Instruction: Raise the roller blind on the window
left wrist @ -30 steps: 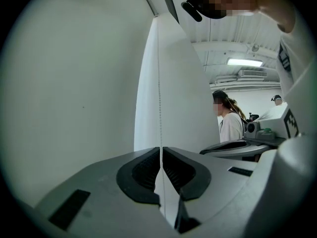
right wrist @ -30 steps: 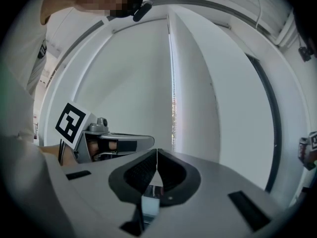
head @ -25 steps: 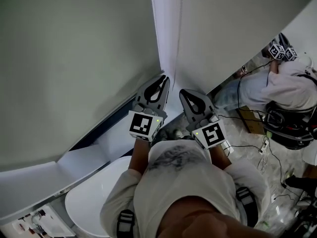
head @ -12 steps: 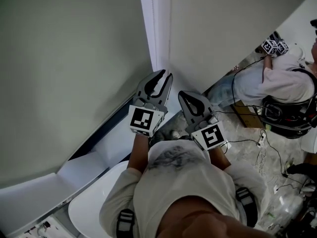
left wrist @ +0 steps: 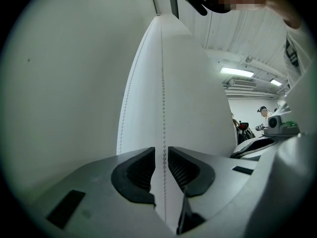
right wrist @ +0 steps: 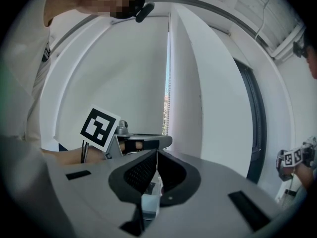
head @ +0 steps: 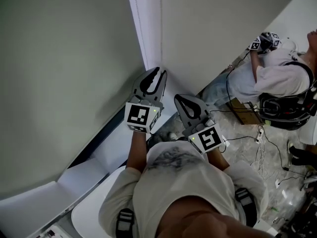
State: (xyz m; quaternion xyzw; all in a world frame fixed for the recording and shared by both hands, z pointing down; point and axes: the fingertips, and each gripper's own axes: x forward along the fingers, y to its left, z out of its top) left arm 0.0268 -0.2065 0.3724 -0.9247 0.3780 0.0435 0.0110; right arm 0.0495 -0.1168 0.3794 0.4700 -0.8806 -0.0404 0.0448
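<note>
Holds the left claw [head: 158, 72] up at the white window post [head: 147, 29], jaws spread only a sliver, with one strand of the bead chain [left wrist: 163, 83] running straight up through the gap and not clearly pinched; second strand just left of that claw. Holds the right claw [head: 177, 99] just right of and below the left one, jaws pressed together at the tips. Faces the roller blind [head: 64, 73], its grey-green fabric hanging left of and above the left claw.
</note>
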